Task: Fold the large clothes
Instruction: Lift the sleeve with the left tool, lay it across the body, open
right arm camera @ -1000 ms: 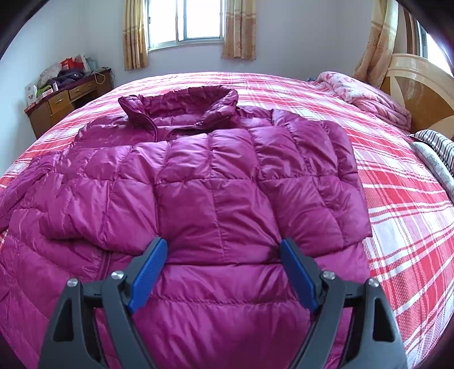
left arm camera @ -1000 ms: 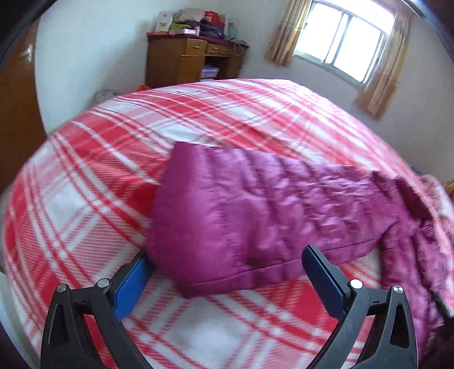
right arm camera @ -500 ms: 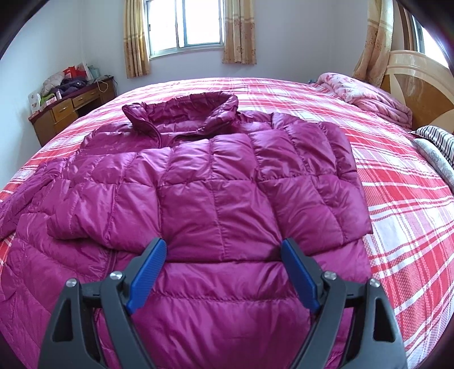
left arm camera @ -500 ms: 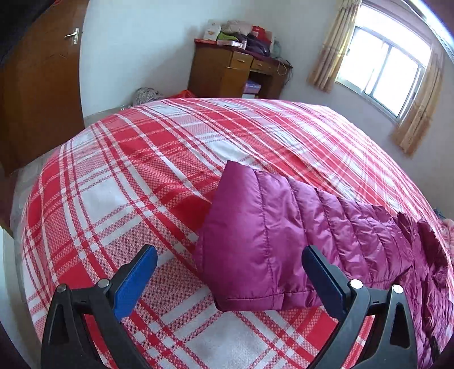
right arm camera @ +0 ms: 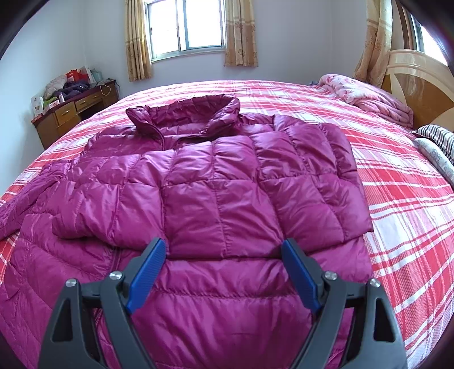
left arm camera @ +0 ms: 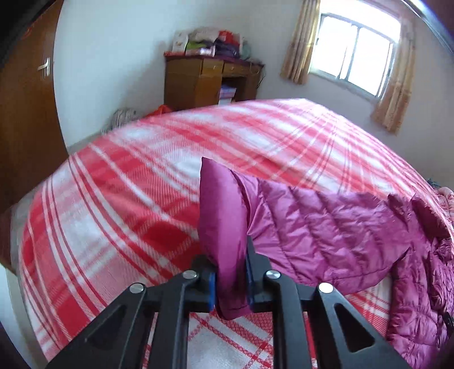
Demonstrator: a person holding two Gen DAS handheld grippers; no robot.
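Magenta down jacket (right arm camera: 215, 198) flat on plaid bedspread (right arm camera: 403, 204), collar toward window, sleeve cuff (left arm camera: 224, 227) upright, left gripper (left arm camera: 230, 281) closing on it, right gripper (right arm camera: 224, 272) spread above hem.

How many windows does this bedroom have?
2. One window is on the far wall between its curtains; a second window shows partly at the right, beside the headboard. Others may be out of view.

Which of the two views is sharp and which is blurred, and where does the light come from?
Left wrist view: the plaid bedspread is smeared by motion, while the left gripper and the sleeve cuff it pinches look sharp; the window is overexposed. Right wrist view: sharp throughout; daylight gives the jacket a soft sheen. Both show fisheye bending.
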